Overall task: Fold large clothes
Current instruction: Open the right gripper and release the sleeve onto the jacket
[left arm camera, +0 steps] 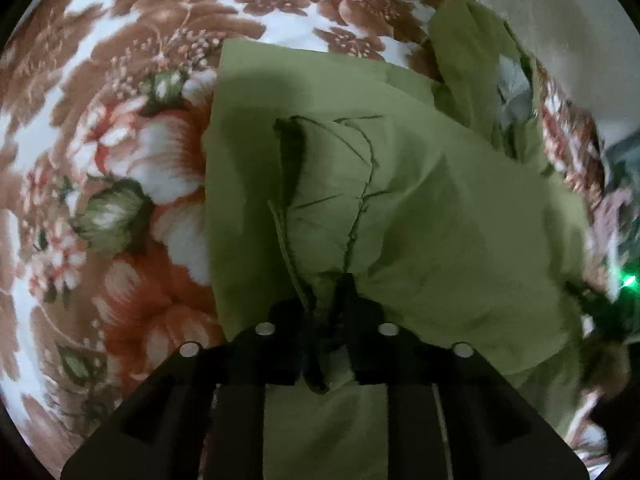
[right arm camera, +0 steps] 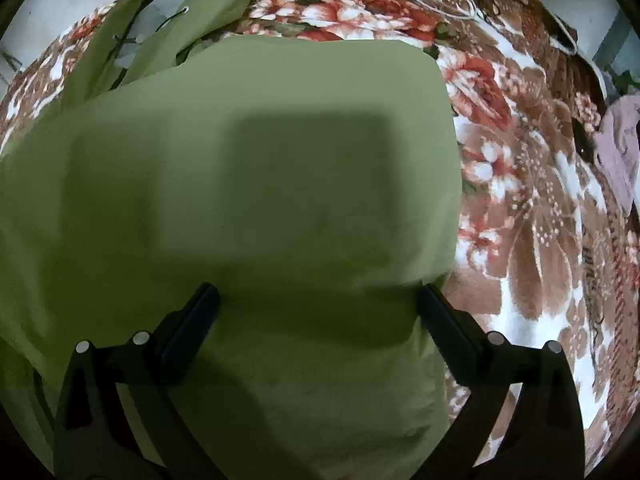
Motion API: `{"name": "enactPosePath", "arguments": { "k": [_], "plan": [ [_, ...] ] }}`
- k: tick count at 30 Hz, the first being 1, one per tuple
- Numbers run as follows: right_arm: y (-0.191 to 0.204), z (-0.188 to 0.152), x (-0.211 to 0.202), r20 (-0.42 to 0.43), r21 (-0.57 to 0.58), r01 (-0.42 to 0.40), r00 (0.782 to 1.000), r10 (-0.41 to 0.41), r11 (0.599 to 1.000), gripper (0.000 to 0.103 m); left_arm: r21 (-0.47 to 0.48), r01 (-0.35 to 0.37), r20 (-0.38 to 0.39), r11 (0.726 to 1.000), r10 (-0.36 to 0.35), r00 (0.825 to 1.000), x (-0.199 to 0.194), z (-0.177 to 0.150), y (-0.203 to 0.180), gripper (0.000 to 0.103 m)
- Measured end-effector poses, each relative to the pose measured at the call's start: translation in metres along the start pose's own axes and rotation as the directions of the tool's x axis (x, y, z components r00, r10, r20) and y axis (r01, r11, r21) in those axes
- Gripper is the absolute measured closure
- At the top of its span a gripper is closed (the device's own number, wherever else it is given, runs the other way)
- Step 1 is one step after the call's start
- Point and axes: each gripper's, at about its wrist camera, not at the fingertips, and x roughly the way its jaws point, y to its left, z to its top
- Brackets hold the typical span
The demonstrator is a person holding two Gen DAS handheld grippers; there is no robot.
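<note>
Olive-green garment (left arm camera: pixel 420 208) spread over the floral blanket (left arm camera: pixel 100 184), flat folded body toward the near edge, long axis running away to the far edge where its bunched upper part with a dark drawcord trails off. Left gripper (left arm camera: pixel 326 300) nearly closed, pinching a gathered ridge of seamed green cloth between its black fingers (left arm camera: pixel 288 320). Right gripper (right arm camera: pixel 320 304) spread wide, hovering over the smooth panel of the garment, cloth between the pads (right arm camera: pixel 192 324) but no pinch visible
</note>
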Motion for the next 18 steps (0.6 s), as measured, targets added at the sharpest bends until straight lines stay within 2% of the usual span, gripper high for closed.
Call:
{"name": "enactPosePath", "arguments": {
  "k": [1, 2, 4, 5, 6, 8, 9, 11, 14, 16, 18],
  "plan": [
    [0.0, -0.001, -0.001, 0.002, 0.003, 0.004, 1.0, -0.004, 1.0, 0.005, 0.042, -0.058, 0.012, 0.997, 0.058, 0.998, -0.003, -0.001, -0.006, 0.068],
    [-0.001, -0.001, -0.005, 0.005, 0.013, 0.006, 1.0, -0.007, 1.0, 0.005, 0.056, -0.094, 0.022, 0.994, 0.093, 0.995, -0.006, -0.001, -0.008, 0.048],
    [-0.004, -0.002, -0.013, 0.014, 0.031, 0.011, 1.0, -0.012, 0.999, 0.005, 0.091, -0.218, 0.076, 0.972, 0.211, 0.975, -0.021, 0.001, -0.016, 0.023],
    [-0.004, -0.001, -0.019, 0.025, 0.03, 0.02, 0.999, -0.021, 0.999, 0.005, 0.102, -0.256, 0.1, 0.961, 0.246, 0.964, -0.027, 0.001, -0.017, 0.023],
    [-0.003, 0.0, -0.026, 0.04, 0.025, 0.028, 0.999, -0.029, 0.999, 0.005, 0.13, -0.324, 0.147, 0.937, 0.305, 0.941, -0.039, 0.001, -0.023, 0.023],
    [0.001, 0.005, -0.044, 0.087, 0.015, 0.037, 0.995, -0.038, 0.999, 0.005, 0.192, -0.386, 0.216, 0.902, 0.345, 0.914, -0.055, 0.001, -0.04, 0.022],
    [0.007, 0.008, -0.054, 0.12, 0.004, 0.036, 0.992, -0.037, 0.999, 0.005, 0.213, -0.395, 0.243, 0.894, 0.343, 0.908, -0.061, 0.001, -0.051, 0.019],
    [0.021, 0.015, -0.065, 0.163, -0.021, 0.035, 0.986, -0.031, 0.999, 0.005, 0.256, -0.373, 0.296, 0.892, 0.294, 0.909, -0.071, -0.001, -0.083, 0.01],
    [0.05, 0.023, -0.064, 0.183, -0.061, 0.026, 0.983, -0.015, 0.998, 0.005, 0.312, -0.334, 0.353, 0.889, 0.218, 0.91, -0.069, -0.01, -0.132, 0.006],
    [0.068, 0.024, -0.049, 0.164, -0.067, 0.016, 0.986, -0.004, 0.998, 0.005, 0.337, -0.343, 0.381, 0.877, 0.206, 0.901, -0.052, -0.016, -0.155, 0.006],
    [0.077, 0.025, -0.035, 0.131, -0.05, 0.007, 0.991, 0.0, 0.999, 0.005, 0.35, -0.37, 0.39, 0.86, 0.225, 0.893, -0.024, -0.022, -0.171, 0.006]
  ]
}}
